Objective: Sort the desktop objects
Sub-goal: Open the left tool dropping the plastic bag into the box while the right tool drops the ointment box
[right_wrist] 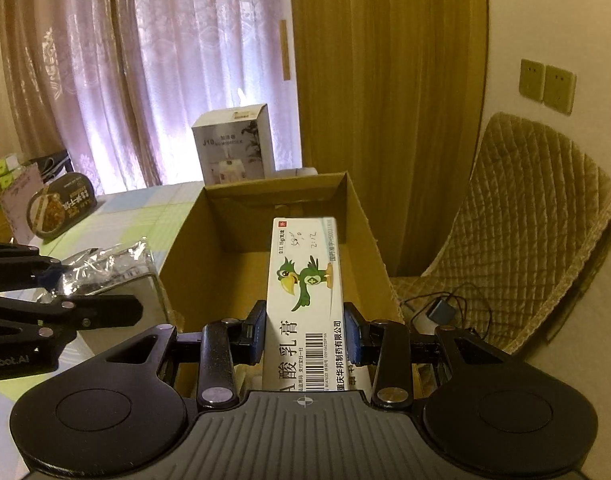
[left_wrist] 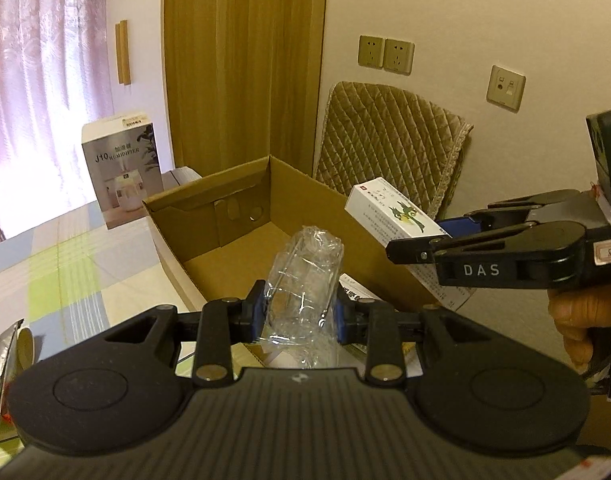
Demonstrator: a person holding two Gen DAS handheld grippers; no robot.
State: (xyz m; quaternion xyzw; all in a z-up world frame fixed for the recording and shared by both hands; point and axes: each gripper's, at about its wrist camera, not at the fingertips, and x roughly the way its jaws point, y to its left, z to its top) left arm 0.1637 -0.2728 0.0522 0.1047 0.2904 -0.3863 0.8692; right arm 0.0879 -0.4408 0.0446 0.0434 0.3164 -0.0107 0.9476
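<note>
Here, line by line:
Left gripper [left_wrist: 297, 312]: pads pressed against both sides of a crumpled clear plastic wrapper [left_wrist: 305, 276], which stands up between them above the near edge of the cardboard box [left_wrist: 209, 204].
Right gripper [right_wrist: 304, 330]: closed on a white ointment carton [right_wrist: 305, 292] with a green cartoon bird and a barcode; its blue pads touch the carton's long sides near the lower end.
Ointment carton: held above the open box, its far end pointing toward the box's far wall; in the left wrist view it juts out over the box's right rim.
Cardboard box: open-topped, brown, standing on the checked tablecloth [left_wrist: 65, 264] near the table's right edge; some white printed packaging lies at its near end, partly hidden.
Humidifier box [left_wrist: 123, 168]: upright on the table just beyond the box's far left corner, in front of the curtain [right_wrist: 145, 80].
Silver foil pouch [right_wrist: 109, 268]: on the tablecloth just left of the box, beside the left gripper's fingers.
Instant-food bowl [right_wrist: 61, 210]: tilted, near the table's far left edge.
Hand [left_wrist: 581, 328]: wrapped round the right gripper's handle at the right of the left wrist view.
Chair [left_wrist: 389, 140]: quilted beige cover, beyond the table's right edge, below the wall sockets [left_wrist: 385, 54].
</note>
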